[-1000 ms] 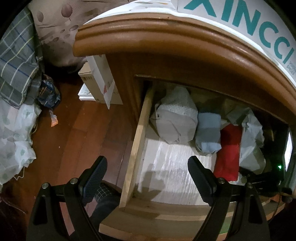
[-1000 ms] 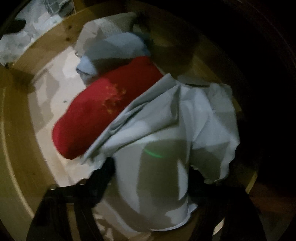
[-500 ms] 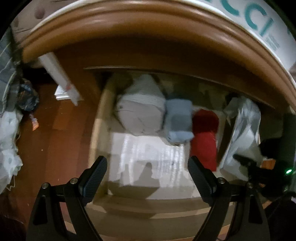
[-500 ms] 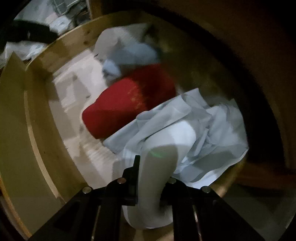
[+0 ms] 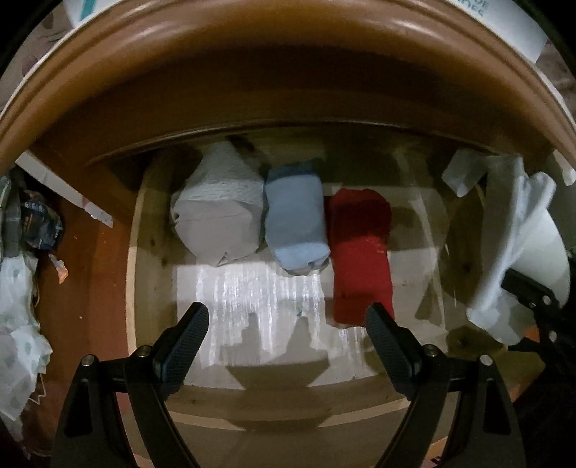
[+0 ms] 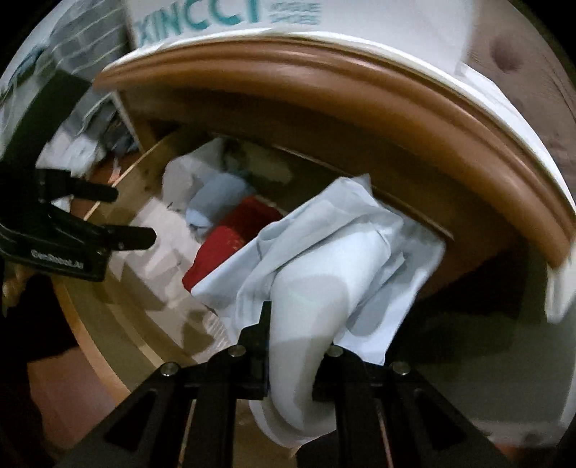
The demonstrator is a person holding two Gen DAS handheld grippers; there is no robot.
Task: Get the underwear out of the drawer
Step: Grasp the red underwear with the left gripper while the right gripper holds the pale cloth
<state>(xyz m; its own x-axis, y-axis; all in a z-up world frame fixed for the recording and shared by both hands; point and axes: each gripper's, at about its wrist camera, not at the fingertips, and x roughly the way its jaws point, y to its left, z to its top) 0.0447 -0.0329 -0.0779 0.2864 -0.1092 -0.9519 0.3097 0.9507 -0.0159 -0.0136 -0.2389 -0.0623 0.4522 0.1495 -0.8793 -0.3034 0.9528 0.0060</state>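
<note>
The wooden drawer (image 5: 151, 252) stands pulled out under the brown cabinet top. In it lie a grey-white folded bundle (image 5: 219, 216), a light blue roll (image 5: 297, 223) and a red roll (image 5: 360, 252). My left gripper (image 5: 288, 342) is open and empty above the drawer's front part. My right gripper (image 6: 297, 345) is shut on a pale blue-white underwear (image 6: 324, 273) and holds it lifted above the drawer's right side. It also shows in the left wrist view (image 5: 518, 244), outside the drawer's right wall. The left gripper shows in the right wrist view (image 6: 122, 216).
The curved brown cabinet top (image 5: 252, 64) overhangs the drawer, with a white box with teal lettering (image 6: 223, 18) on it. The wooden floor (image 5: 90, 288) at left holds crumpled cloth (image 5: 18, 324) and a white box (image 5: 64, 187).
My right gripper closed on the pale underwear and pulled it up and out of the drawer to the right. My left gripper swung right to face the drawer squarely.
</note>
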